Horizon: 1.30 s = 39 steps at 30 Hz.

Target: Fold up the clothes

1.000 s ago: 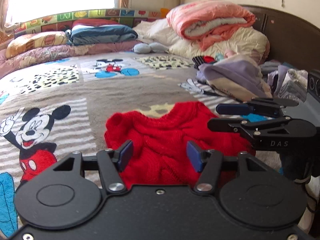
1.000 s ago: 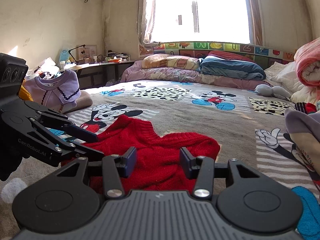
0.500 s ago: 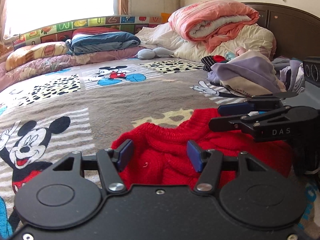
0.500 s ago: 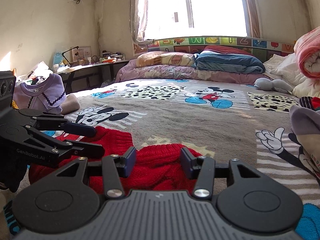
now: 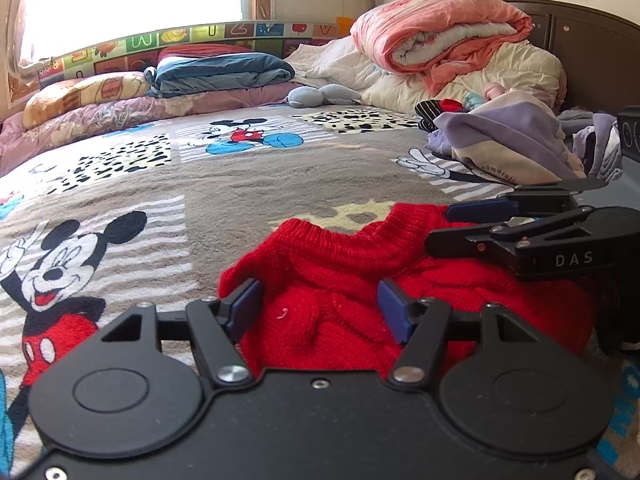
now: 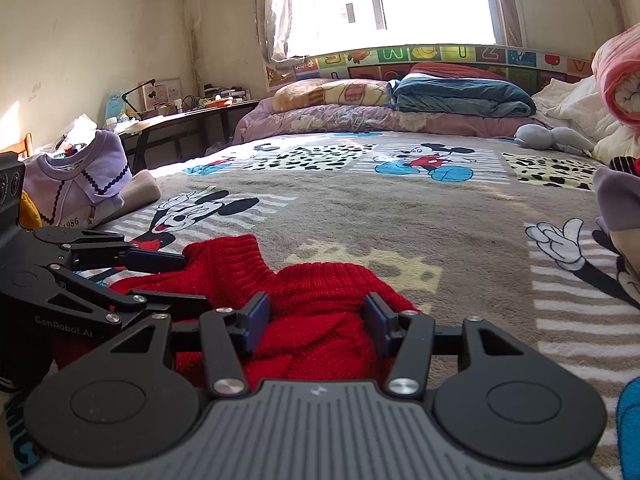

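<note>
A: Nearest first. What have your claws got?

B: Nothing in either. My left claw (image 5: 320,308) has its blue pads spread wide, low over the red sweater (image 5: 360,280); the knit fills the gap between them, not pinched. My right claw (image 6: 316,322) is the same: pads apart, red knit bunched between them, no grip.

A: Where does each sit relative to the other?

B: In the left wrist view the right claw (image 5: 480,224) comes in from 3 o'clock, its fingers gapped, the far blue tip at the sweater's ribbed edge. In the right wrist view the left claw (image 6: 160,280) enters from 9 o'clock, also gapped, one tip against a raised red fold.

A: And the sweater itself?

B: The red sweater (image 6: 304,308) lies crumpled on the bed (image 5: 280,184), on the cartoon-mouse blanket, directly at 12 o'clock of both claws and close in. Ribbed hem or collar faces away from me; cannot tell which.

A: Farther out?

B: Left wrist view, 2 o'clock: a heap of lilac and cream clothes (image 5: 508,148) beside the dark headboard. Beyond it a rolled pink quilt (image 5: 440,32) on white bedding. At 11 o'clock, a folded blue blanket (image 5: 224,70) on stacked covers under the window. Right wrist view, 9 o'clock: a lilac top (image 6: 80,176) off the bed edge, and a cluttered counter (image 6: 180,114) by the wall.
</note>
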Available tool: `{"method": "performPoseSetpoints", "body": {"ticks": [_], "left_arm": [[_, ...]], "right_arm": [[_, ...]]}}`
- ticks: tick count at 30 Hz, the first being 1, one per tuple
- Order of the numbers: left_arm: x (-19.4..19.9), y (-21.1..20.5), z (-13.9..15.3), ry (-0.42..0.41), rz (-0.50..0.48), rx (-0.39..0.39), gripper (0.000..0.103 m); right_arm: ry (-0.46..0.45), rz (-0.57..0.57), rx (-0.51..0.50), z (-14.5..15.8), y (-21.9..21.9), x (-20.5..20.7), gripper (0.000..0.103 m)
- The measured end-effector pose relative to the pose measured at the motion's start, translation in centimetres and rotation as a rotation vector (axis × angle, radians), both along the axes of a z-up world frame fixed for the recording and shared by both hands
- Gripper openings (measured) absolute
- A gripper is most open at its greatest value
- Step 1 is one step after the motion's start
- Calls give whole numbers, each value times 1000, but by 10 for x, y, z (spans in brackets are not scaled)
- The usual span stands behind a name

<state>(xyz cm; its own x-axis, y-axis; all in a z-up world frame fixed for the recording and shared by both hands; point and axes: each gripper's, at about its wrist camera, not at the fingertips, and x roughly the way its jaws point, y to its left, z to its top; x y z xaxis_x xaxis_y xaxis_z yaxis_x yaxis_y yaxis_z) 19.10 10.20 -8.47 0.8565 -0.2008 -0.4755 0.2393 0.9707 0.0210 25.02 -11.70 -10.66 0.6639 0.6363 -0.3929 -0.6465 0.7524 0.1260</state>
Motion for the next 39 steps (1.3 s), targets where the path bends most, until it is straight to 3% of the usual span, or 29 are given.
{"method": "performPoseSetpoints", "body": {"ticks": [2,7,13,19,26,30,35,39], "left_arm": [[-10,-3,11,-18,0,18,63],[-28,-12,5,9,-19,68,63],[-47,-22,-1,39,-37,120,62],[-45,-17,-11,52,-19,67,63],[-49,-10,-12,66,8,2,63],[-65,10,6,82,99,-131,69],[-70,46,-1,172,223,-477,73],[-68,63,-11,250,279,-708,82]], "right_arm": [[-60,-26,-21,12,-7,-15,56],[-110,18,-33,37,-19,-60,56],[-34,12,-81,18,-14,-73,56],[23,25,-44,1,-14,-64,59],[24,9,-31,-1,-16,-69,60],[98,-73,127,10,-40,-77,62],[369,-186,401,-2,-73,-61,69],[528,-210,542,-24,-83,-55,71]]}}
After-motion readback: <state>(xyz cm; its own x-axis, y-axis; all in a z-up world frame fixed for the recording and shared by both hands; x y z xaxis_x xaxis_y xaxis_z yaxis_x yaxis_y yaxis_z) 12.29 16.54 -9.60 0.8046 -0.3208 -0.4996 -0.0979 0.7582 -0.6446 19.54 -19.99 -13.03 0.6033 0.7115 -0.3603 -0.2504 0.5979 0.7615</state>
